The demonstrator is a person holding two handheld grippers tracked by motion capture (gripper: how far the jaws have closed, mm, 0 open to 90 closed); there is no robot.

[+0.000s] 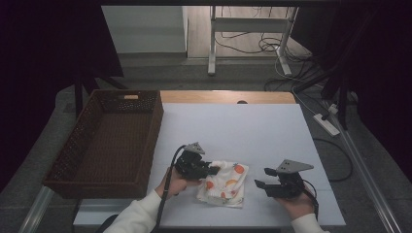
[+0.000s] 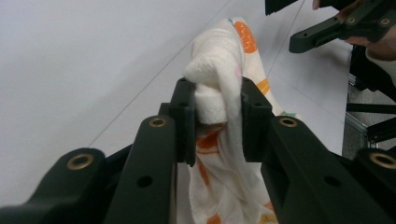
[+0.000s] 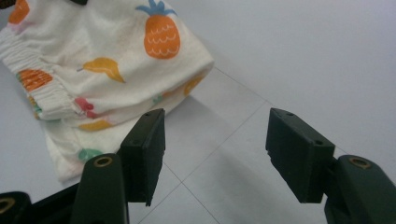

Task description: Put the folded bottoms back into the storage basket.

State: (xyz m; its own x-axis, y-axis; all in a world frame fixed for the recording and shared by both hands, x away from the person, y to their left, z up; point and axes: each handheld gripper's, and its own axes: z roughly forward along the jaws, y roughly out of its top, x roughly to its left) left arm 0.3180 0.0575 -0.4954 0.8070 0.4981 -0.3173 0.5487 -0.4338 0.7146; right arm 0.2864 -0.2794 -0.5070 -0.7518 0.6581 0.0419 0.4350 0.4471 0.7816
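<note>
- Jaws of the left gripper are pinching a bunched fold of the fruit-print cloth, which is trailing rightward from them.
- Right gripper is hovering with jaws spread, the cloth lying just ahead-left.
- White table is bearing both; a wicker basket is sitting beyond the left jaws.

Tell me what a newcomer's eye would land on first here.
The fruit-printed white cloth near the table's front edge, its left side pinched in the left gripper. Next, the right gripper to the cloth's right, open and holding nothing. Then the dark woven basket along the table's left side.
</note>
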